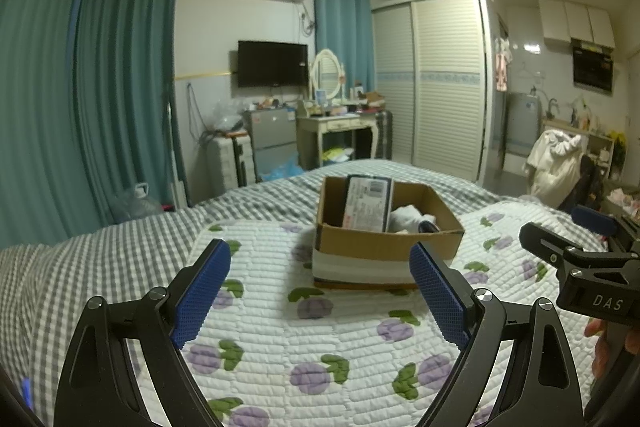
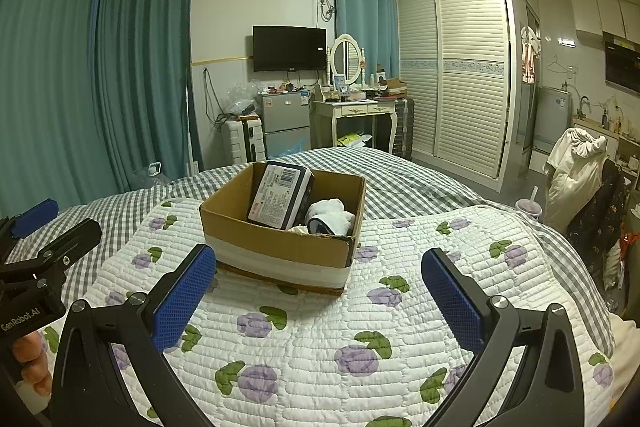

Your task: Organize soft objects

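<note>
A cardboard box (image 1: 384, 247) (image 2: 280, 251) with a white band sits on the flowered quilt (image 1: 320, 339) (image 2: 320, 339) on the bed. Inside it a dark packet with a white label (image 1: 368, 205) (image 2: 280, 197) leans upright beside a rolled white cloth with a dark edge (image 1: 412, 219) (image 2: 330, 215). My left gripper (image 1: 320, 291) is open and empty, just in front of the box. My right gripper (image 2: 318, 291) is open and empty, also in front of the box. Each gripper shows at the other view's edge (image 1: 576, 259) (image 2: 40, 259).
A grey checked sheet (image 1: 100, 255) (image 2: 420, 183) covers the bed around the quilt. Beyond the bed stand a small fridge (image 2: 286, 123), a white dressing table with a mirror (image 2: 356, 111), a suitcase (image 2: 244, 143) and a slatted wardrobe (image 2: 460, 75). A chair with clothes (image 2: 580, 179) stands at the right.
</note>
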Demonstrator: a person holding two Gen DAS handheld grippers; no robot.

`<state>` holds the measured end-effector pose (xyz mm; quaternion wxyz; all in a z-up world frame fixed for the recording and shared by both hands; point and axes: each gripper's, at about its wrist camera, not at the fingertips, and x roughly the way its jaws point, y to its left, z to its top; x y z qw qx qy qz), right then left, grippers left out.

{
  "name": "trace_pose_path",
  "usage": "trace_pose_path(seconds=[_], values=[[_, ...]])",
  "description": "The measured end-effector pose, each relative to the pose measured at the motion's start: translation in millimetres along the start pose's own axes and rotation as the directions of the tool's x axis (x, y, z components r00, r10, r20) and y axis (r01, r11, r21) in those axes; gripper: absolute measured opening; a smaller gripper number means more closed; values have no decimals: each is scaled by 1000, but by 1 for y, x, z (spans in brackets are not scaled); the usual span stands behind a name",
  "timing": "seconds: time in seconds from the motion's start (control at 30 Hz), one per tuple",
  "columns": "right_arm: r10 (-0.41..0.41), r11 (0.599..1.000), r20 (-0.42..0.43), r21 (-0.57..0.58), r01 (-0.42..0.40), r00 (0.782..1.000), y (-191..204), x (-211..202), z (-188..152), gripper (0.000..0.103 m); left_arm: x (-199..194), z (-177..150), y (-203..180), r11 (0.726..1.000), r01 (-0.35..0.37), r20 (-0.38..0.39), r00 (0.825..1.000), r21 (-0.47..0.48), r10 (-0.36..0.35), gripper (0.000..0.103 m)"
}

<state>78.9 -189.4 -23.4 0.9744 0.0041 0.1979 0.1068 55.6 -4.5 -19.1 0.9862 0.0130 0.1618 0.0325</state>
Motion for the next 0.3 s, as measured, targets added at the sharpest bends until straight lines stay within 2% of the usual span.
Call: trace_pose_path(seconds=[0.3], values=[[-3, 1000, -6, 2, 3, 1000, 1, 0, -1, 103, -3, 1, 1, 1000, -2, 2, 1000, -9, 2, 92]])
